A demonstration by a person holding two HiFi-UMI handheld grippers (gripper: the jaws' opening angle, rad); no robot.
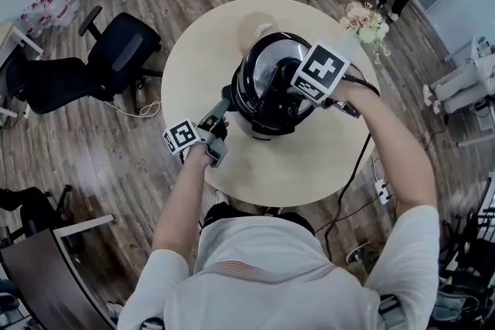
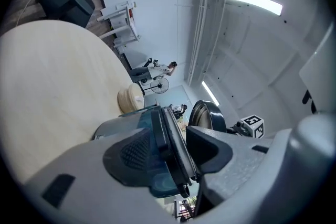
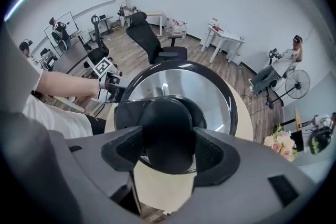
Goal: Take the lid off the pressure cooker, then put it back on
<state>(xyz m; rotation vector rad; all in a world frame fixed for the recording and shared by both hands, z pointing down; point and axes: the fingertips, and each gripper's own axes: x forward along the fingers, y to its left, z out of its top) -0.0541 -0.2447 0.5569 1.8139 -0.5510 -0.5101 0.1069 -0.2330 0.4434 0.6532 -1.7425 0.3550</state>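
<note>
The right gripper [image 3: 168, 147] points steeply down, and its jaws are clamped on the black, rounded knob [image 3: 167, 131] of the lid [image 3: 210, 89]. Its own view shows the ribbed pads pressing both sides of the knob, which the head view hides under the marker cube. The lid is a shiny steel disc with a thick black rim.

The left gripper [image 2: 173, 160] lies level. Its jaws stand part-way apart around the pot's flat black side handle [image 2: 169, 139], with a dark gap on one side of it. Only this view shows the lid side-on, raised off the grey pot [image 2: 123, 120], with the room visible between the two. From the head the lid looks as if it sits on the pot [image 1: 267, 120].

The pot stands near the middle of a round, pale wooden table [image 1: 302, 166]. Bare tabletop lies all round it, widest toward the person. Behind the pot sits a pale round object [image 1: 255, 27], and flowers [image 1: 363, 21] stand at the far right edge. A dark cable [image 1: 352, 166] runs off the right side of the table. An office chair [image 1: 116, 58] stands well apart on the plank floor.
</note>
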